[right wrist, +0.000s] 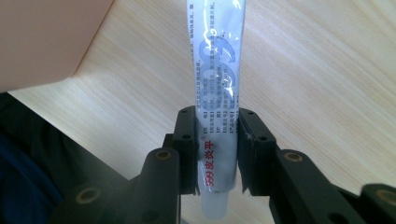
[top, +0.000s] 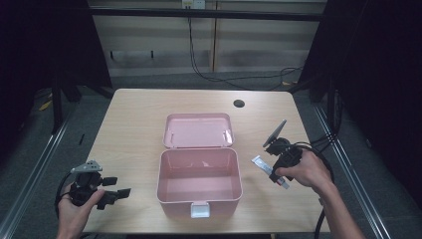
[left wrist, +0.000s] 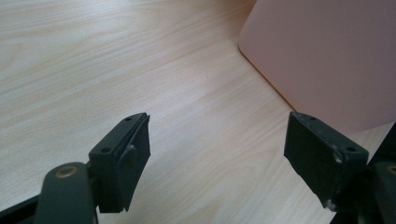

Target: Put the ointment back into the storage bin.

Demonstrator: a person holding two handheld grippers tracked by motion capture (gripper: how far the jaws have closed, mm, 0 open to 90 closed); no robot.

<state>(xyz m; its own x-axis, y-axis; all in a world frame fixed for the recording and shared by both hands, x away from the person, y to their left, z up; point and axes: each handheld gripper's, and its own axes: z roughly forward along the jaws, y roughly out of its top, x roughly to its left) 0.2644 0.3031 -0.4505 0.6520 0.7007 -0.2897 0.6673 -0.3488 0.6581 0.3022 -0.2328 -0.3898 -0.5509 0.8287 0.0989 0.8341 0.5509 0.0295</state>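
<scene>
White and silvery, the thin ointment tube with red lettering (right wrist: 215, 116) sits pinched between my right gripper's (right wrist: 215, 149) jaws, which have narrowed onto its lower body near the cap; its crimped end points away from me over the wood. From above, the tube (top: 269, 171) lies just right of the open pink plastic box (top: 199, 184), under my right hand (top: 306, 172). My left gripper (left wrist: 217, 154) has its jaws spread wide, holding nothing, above bare tabletop beside the box's pink wall (left wrist: 327, 56). The pale wood-grain table (top: 134, 129) carries a round cable hole (top: 239, 103); the box's lid (top: 198, 130) lies flipped back. Grey floor surrounds us.
</scene>
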